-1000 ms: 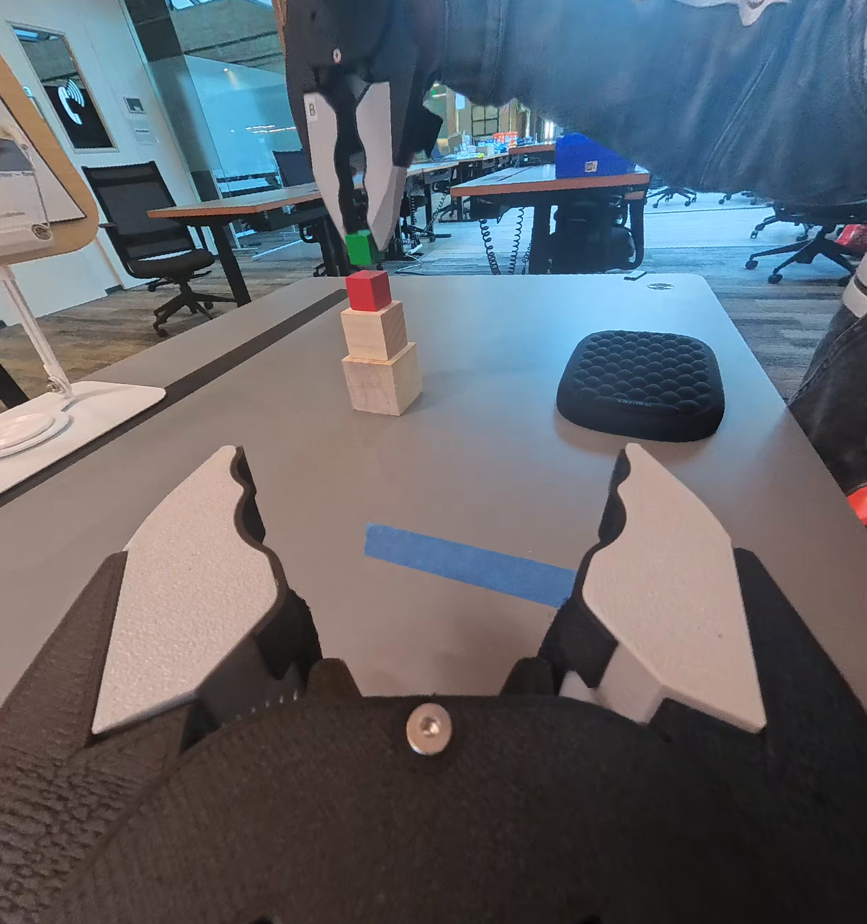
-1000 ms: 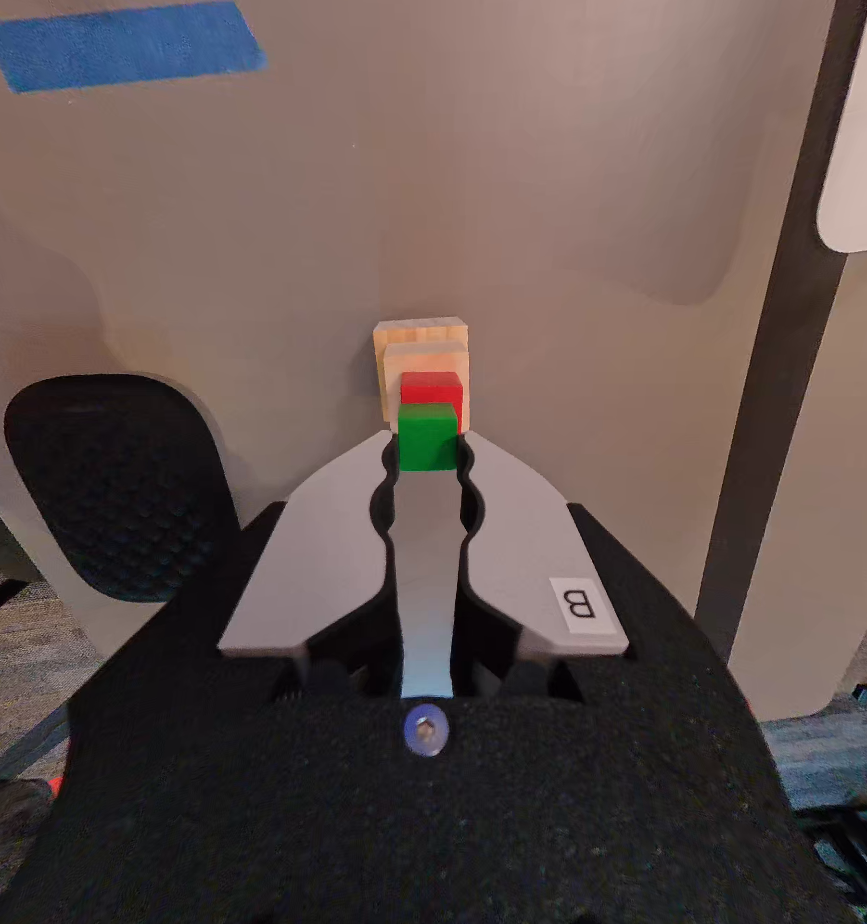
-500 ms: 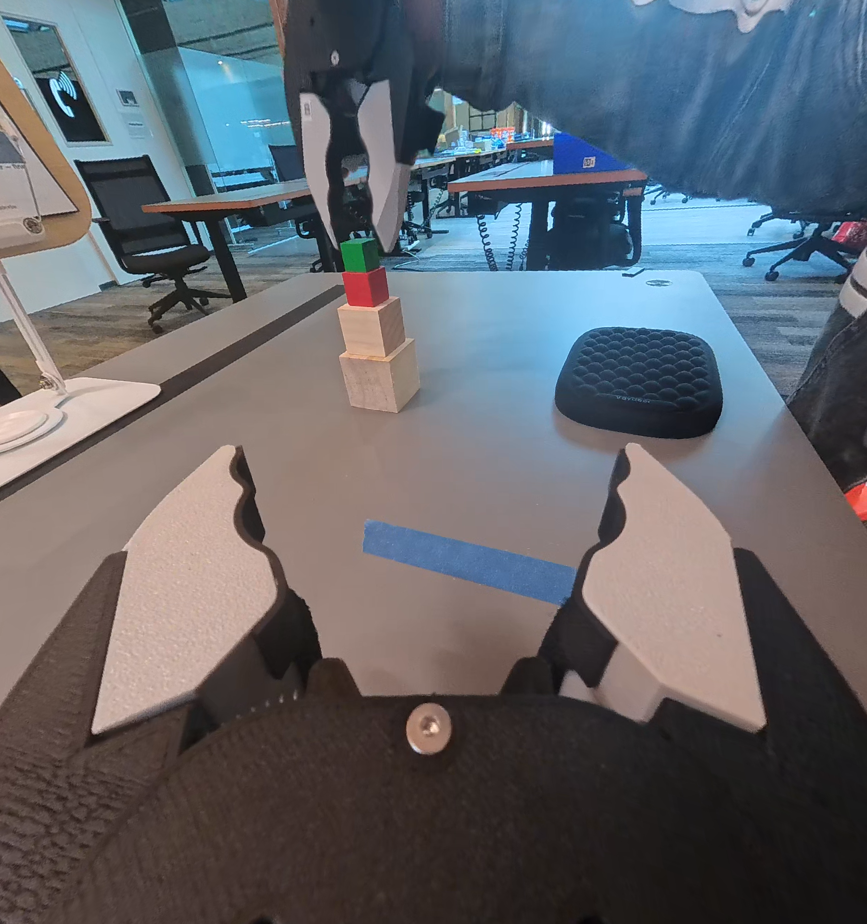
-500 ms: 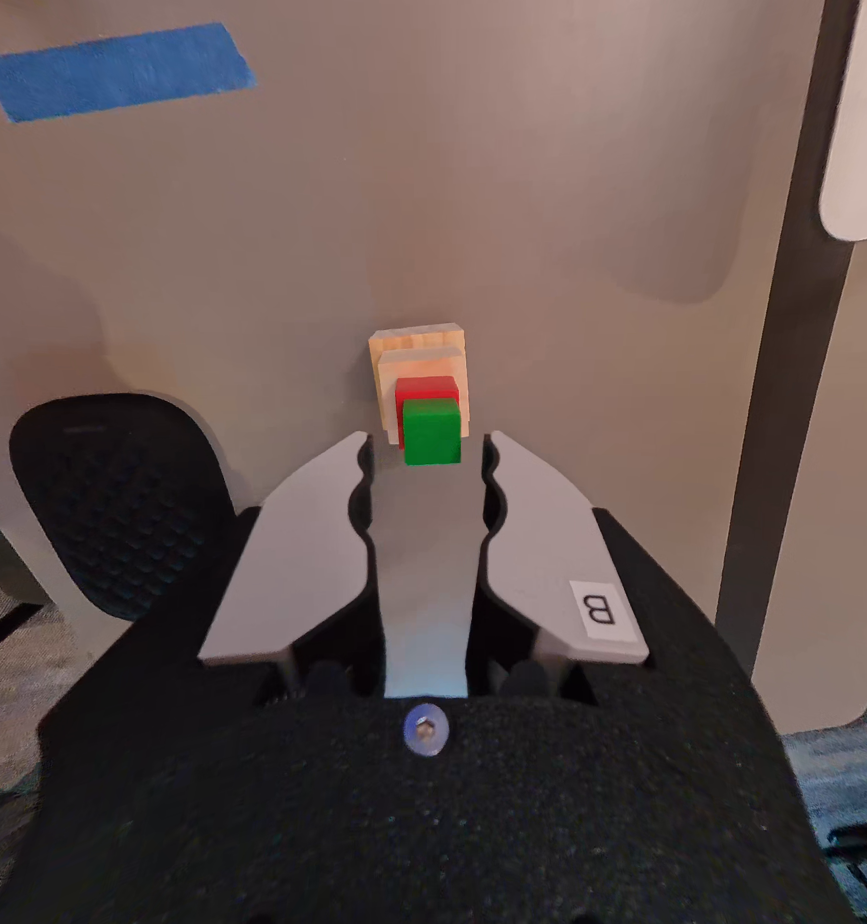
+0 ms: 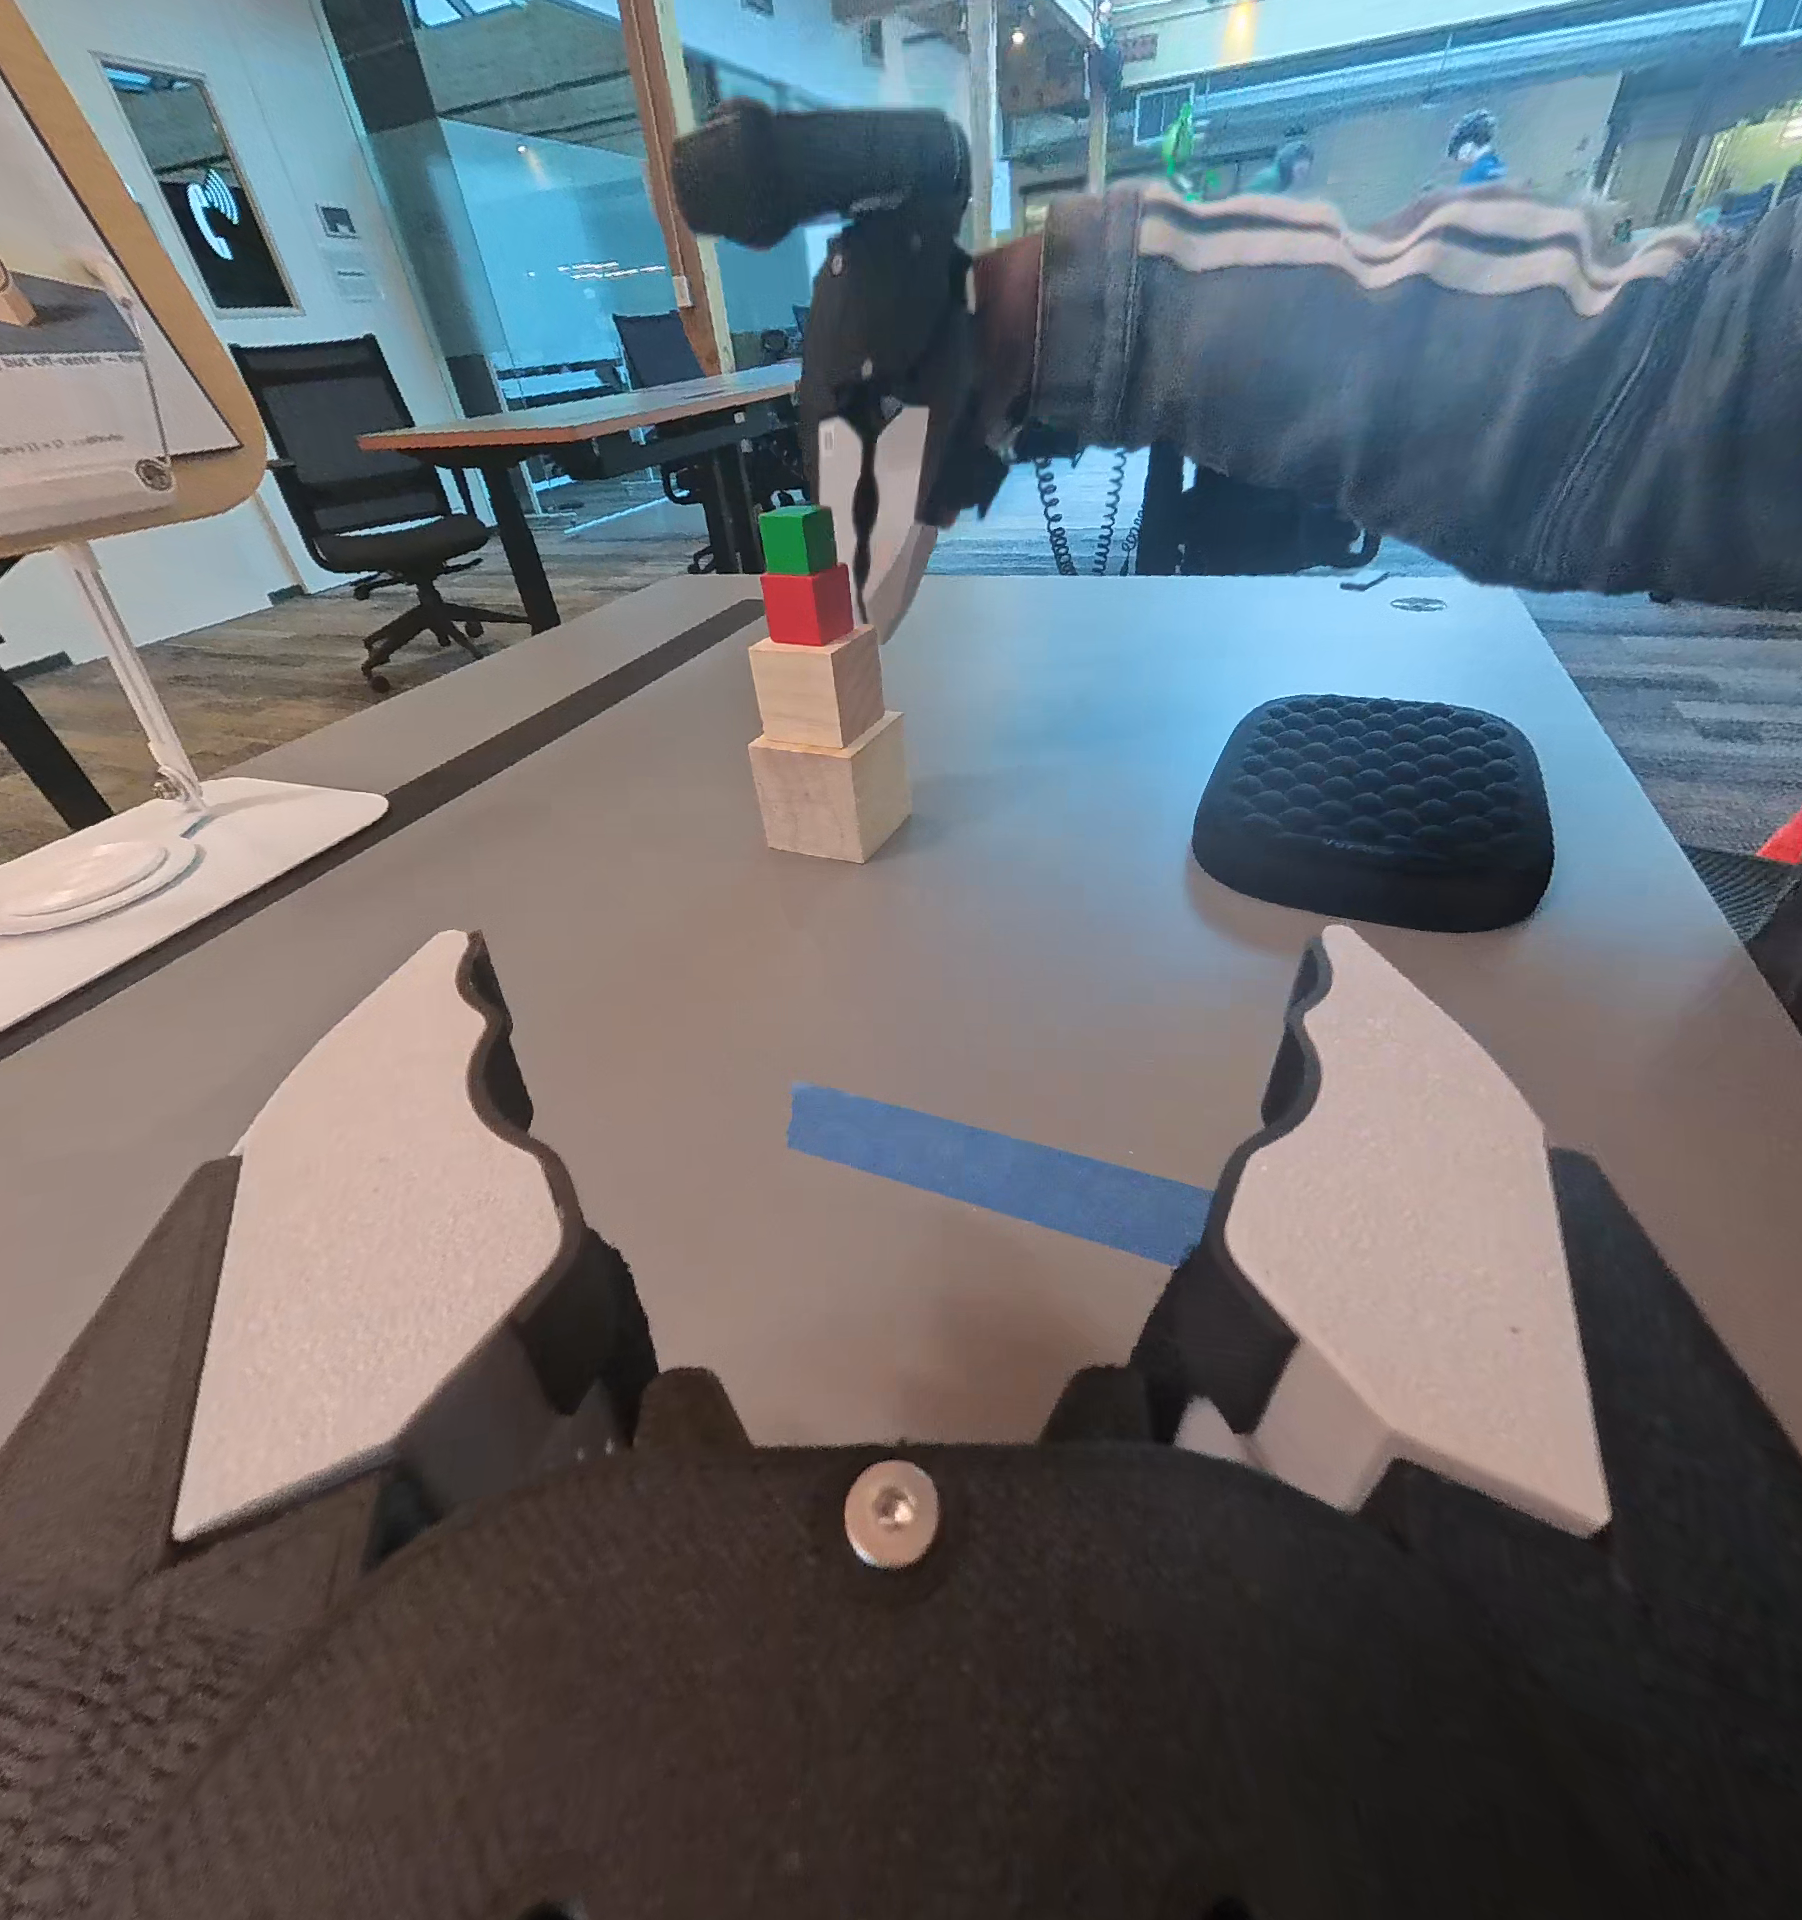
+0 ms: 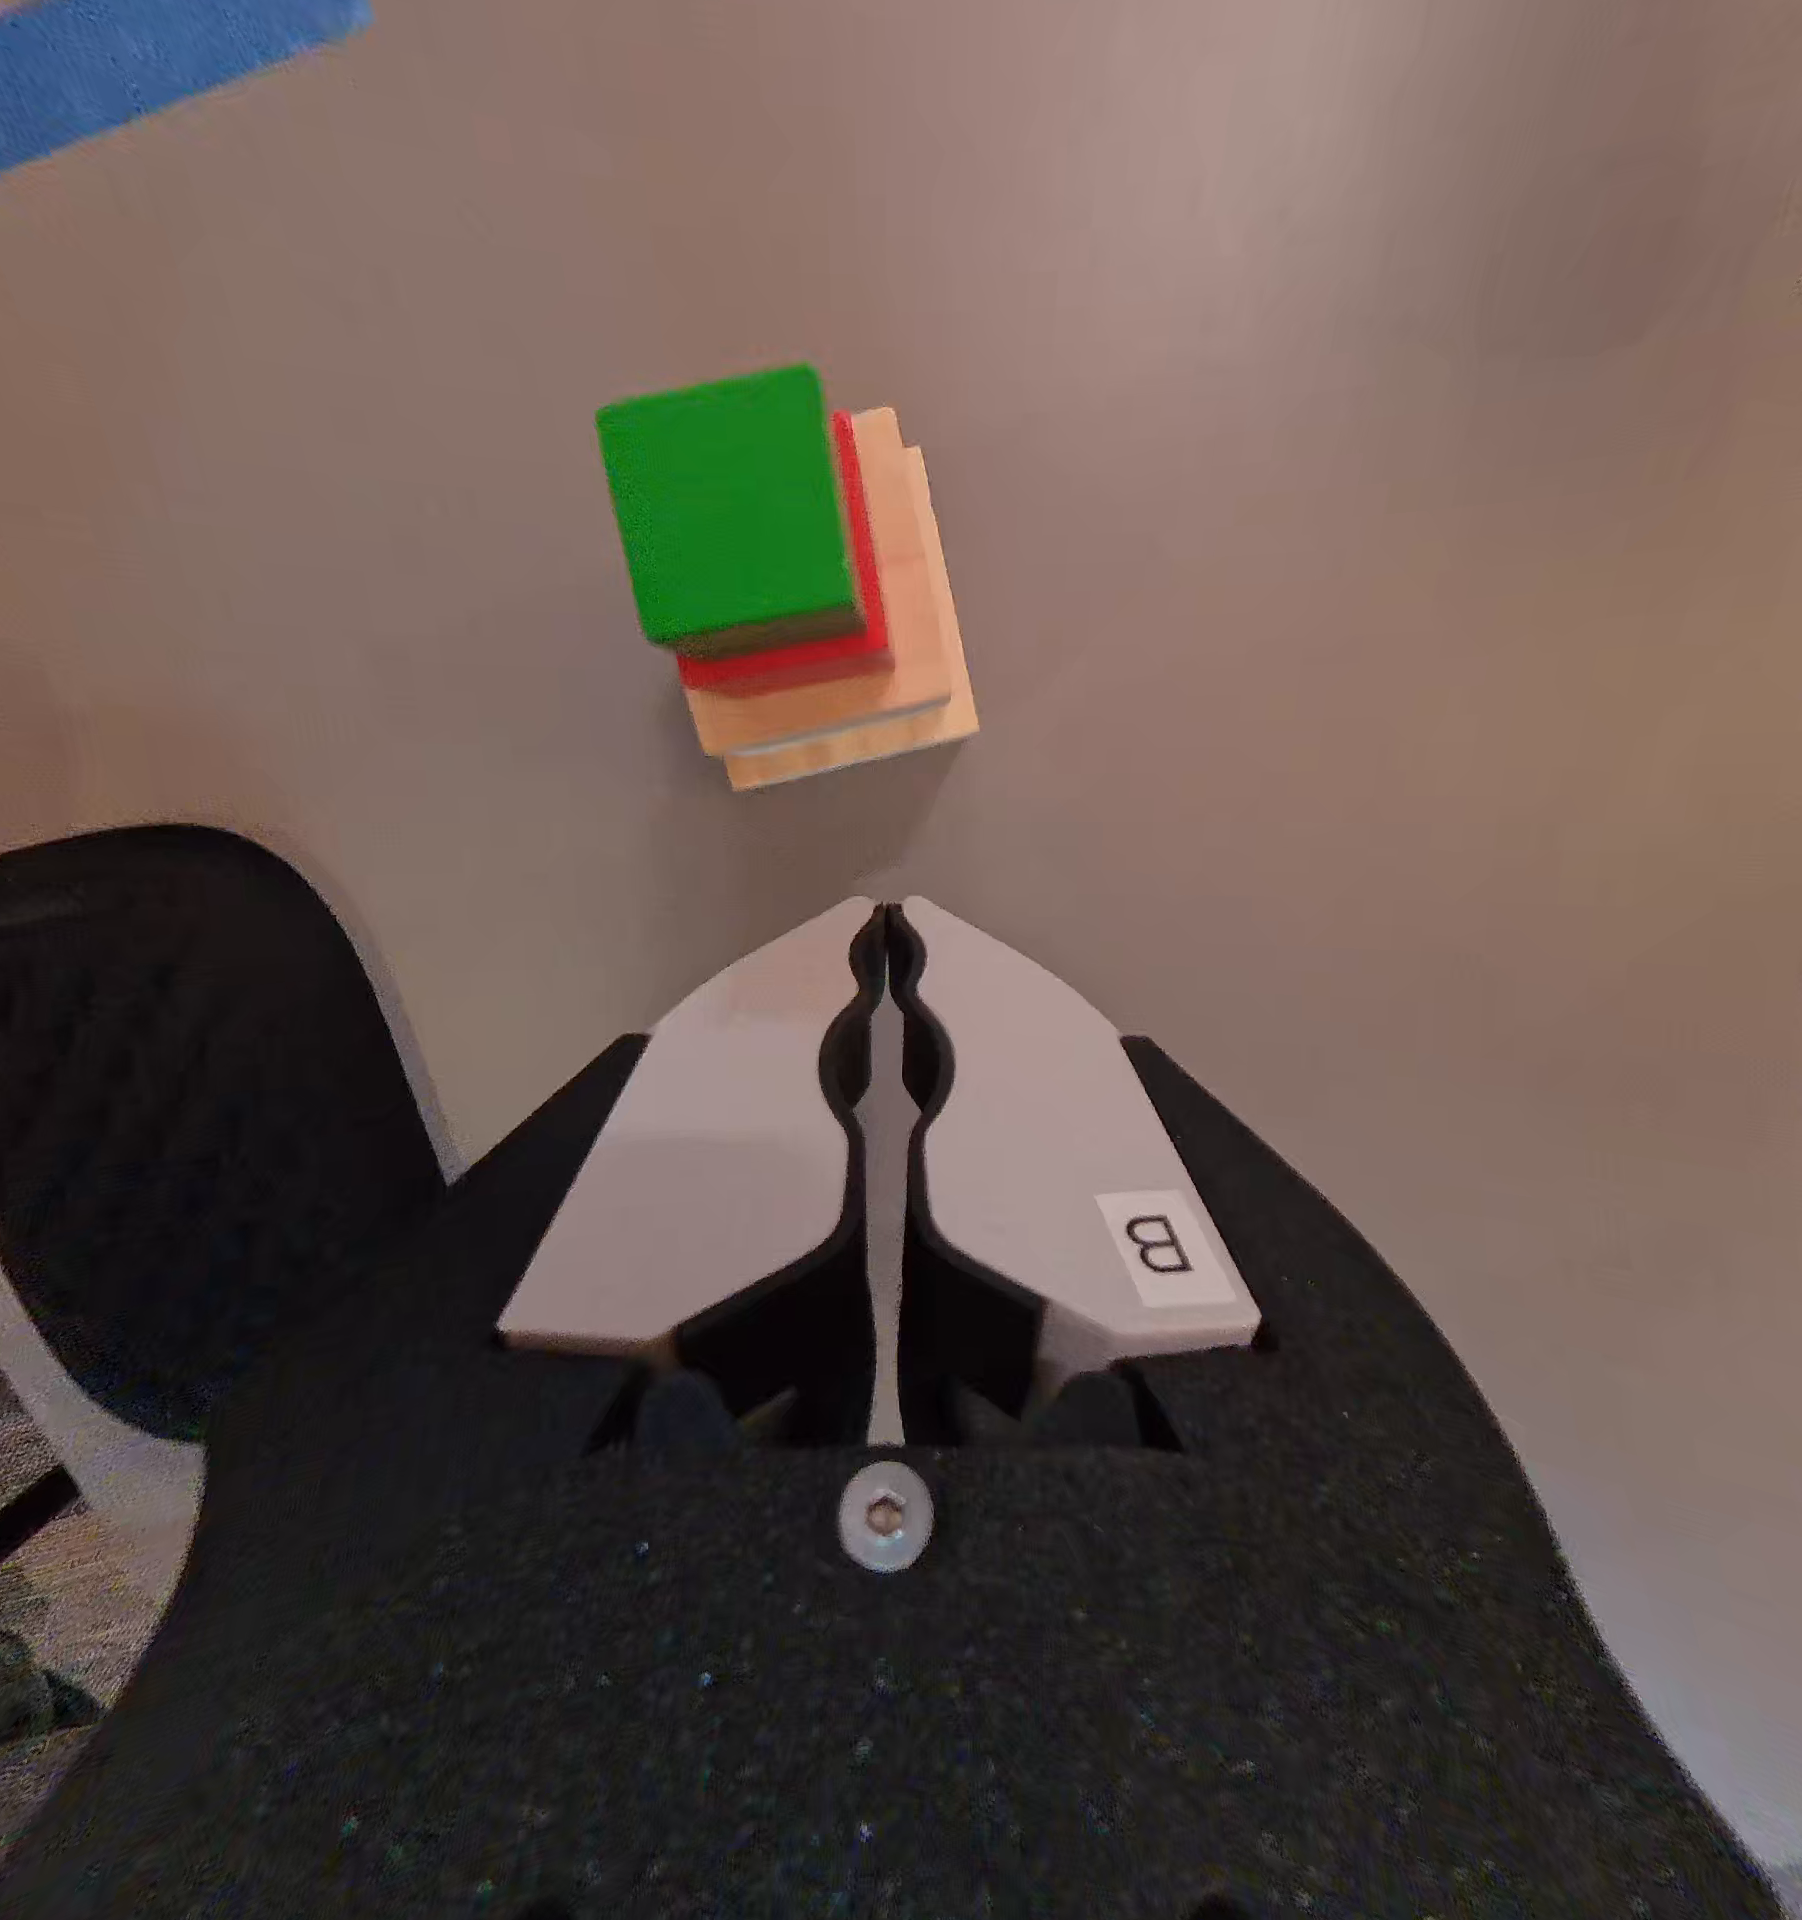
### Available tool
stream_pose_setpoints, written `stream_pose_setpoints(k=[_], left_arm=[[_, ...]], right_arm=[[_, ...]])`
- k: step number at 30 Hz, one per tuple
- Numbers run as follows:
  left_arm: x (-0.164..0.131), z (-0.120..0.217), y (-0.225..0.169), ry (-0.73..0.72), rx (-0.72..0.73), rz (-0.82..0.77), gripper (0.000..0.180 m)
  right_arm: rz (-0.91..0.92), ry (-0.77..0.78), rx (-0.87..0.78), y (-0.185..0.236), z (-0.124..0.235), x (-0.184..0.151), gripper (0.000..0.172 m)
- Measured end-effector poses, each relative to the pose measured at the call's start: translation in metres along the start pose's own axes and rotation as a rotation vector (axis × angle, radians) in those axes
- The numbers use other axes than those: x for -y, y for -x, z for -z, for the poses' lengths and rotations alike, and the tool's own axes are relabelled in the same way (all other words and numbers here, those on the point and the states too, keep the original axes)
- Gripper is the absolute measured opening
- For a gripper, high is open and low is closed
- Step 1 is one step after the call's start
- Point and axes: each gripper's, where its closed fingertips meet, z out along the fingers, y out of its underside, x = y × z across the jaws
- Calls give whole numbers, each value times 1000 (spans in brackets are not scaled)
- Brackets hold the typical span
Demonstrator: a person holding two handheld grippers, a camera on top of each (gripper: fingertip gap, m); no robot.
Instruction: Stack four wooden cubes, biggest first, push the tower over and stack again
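A tower of four cubes stands on the grey table [image 5: 1032, 852]: a big plain wooden cube [image 5: 824, 795] at the bottom, a smaller plain cube [image 5: 814, 691], a red cube [image 5: 805, 606] and a green cube [image 5: 795, 538] on top. My right gripper [image 6: 889, 909] is shut with nothing in it, and looks down on the green cube [image 6: 725, 504] from above. In the left wrist view it [image 5: 881, 613] hangs just behind and right of the tower, tips beside the red cube. My left gripper [image 5: 886, 966] is open wide and empty, low over the table, well short of the tower.
A black padded rest [image 5: 1370, 810] lies right of the tower, also in the right wrist view [image 6: 138, 1091]. A blue tape strip [image 5: 990, 1169] lies between my left fingers. A white stand base [image 5: 118, 878] sits at the left. A person's dark sleeve [image 5: 1448, 395] reaches across the back.
My right gripper set the green cube on the red one, opened, drew back, then shut on air and came down beside the tower. The left gripper has barely moved.
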Motion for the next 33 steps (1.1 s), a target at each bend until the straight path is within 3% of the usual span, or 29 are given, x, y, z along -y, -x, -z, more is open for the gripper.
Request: stream_pose_setpoints(k=[6,19,23,25,27,29,33], left_arm=[[-2,-1,0,9,0,1,138],[-2,0,0,12,-5,-2,138],[-2,0,-1,13,-6,-5,138],[-2,0,-1,13,-6,-6,138],[-2,0,-1,12,-6,-6,138],[-2,0,-1,13,-8,-9,138],[-2,0,-1,16,-8,-11,138]], right_arm=[[55,-7,18,3,-20,20,0],[160,-47,20,15,-13,70,0],[196,-104,9,21,0,76,42],[200,-120,-41,19,4,76,89],[190,-89,-96,14,5,68,116],[186,-54,-123,12,-1,60,125],[174,32,-59,14,-31,43,112]])
